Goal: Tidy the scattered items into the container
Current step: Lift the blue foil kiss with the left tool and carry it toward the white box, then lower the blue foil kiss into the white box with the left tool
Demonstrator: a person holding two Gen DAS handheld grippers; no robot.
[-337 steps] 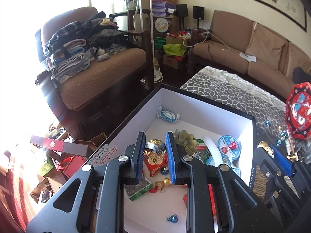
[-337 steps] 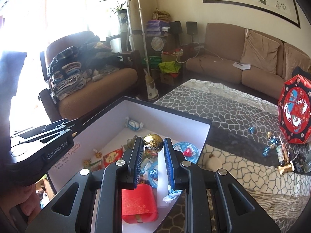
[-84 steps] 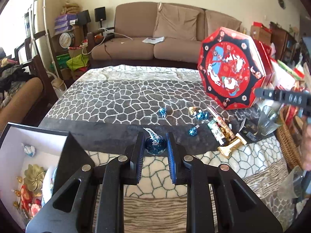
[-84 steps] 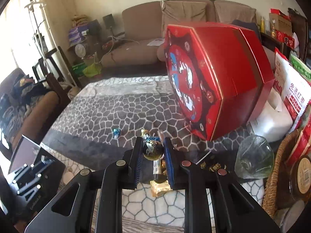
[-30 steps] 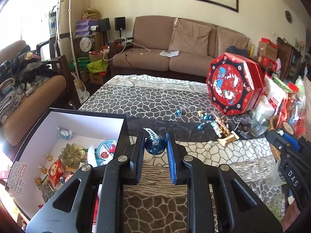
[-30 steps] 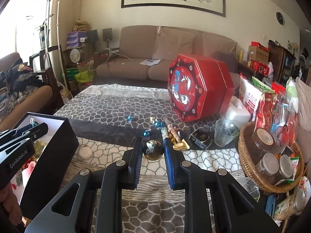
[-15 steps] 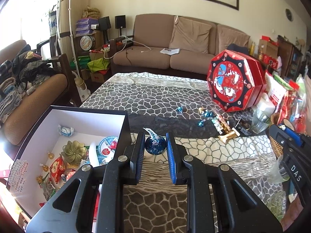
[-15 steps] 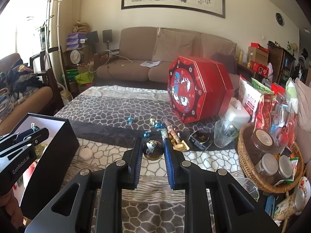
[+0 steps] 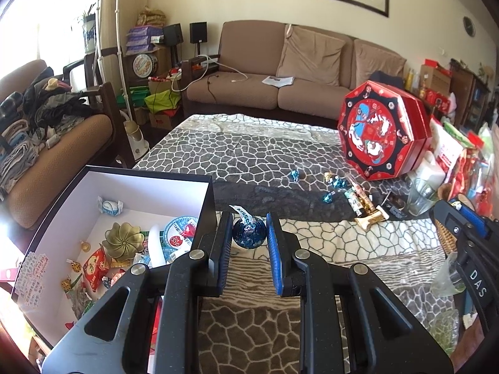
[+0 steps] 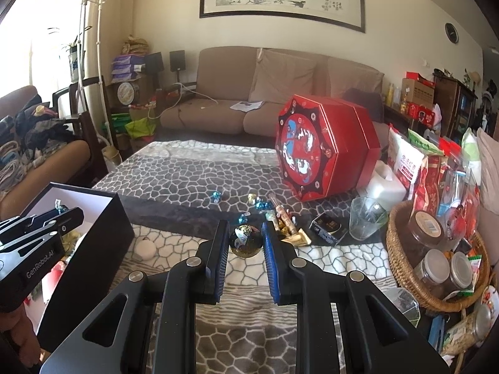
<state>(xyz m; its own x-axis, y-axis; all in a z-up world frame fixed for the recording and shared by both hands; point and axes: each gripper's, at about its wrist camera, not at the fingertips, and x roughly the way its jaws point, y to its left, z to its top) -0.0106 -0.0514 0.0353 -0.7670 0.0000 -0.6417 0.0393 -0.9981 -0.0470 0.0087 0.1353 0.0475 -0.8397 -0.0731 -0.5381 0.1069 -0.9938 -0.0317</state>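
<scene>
The blue foil candy (image 9: 249, 233) is sitting between the two pads of the left claw (image 9: 249, 240), which is clenched on it at the widest part, so the round sweet is not slipping out; its white paper flag is sticking up and free. The claw is holding it in the air, just to the right of the black wall of the open box (image 9: 209, 201), probably because the next move is to carry it over that wall and let it fall inside. The gold foil ball (image 10: 246, 240) is being held in the same way by the right claw (image 10: 244, 244), also clenched, above the patterned blanket on the desk (image 10: 174, 180), a little further from the box.

Inside the box, many small things are already lying on the white bottom, for example a gold flower dish (image 9: 123, 242). More blue candies (image 9: 327, 198) and gold wrapped sticks (image 9: 369, 208) are still waiting on the desk near the red octagonal box (image 9: 380, 134), so I judge the tidying is not finished. Each claw is taking one sweet, which is saving a trip.
</scene>
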